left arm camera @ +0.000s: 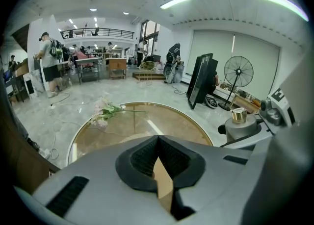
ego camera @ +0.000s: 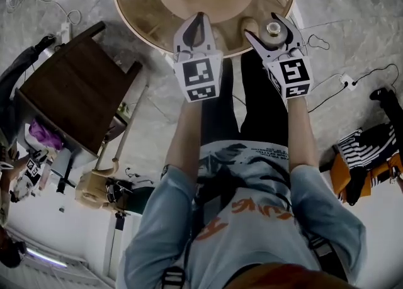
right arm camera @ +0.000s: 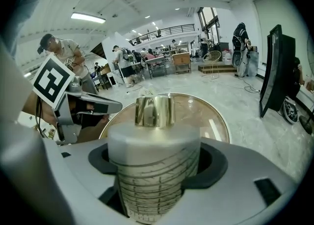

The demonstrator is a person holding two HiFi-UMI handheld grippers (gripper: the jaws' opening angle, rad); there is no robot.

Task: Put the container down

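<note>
head view: you hold two grippers over one round glass table (ego camera: 135,4), whose far half is cut off at the top of the frame. in the upper middle, the left gripper (ego camera: 200,20) has its jaws closed together on nothing. just right of it, the right gripper (ego camera: 269,33) is clamped around the one container (ego camera: 274,28). from above only the container's top and single gold cap (ego camera: 273,27) show. its sides are masked by the jaws.

in the right gripper view the container fills the lower centre, a pale ribbed cylinder standing upright, long axis vertical, cap pointing up. its base drops out of sight below the jaws, so you cannot tell from any view whether it touches the glass. the left gripper view shows it at the right edge of the frame, beyond one spray of pink flowers (left arm camera: 105,113) lying on the tabletop.
</note>
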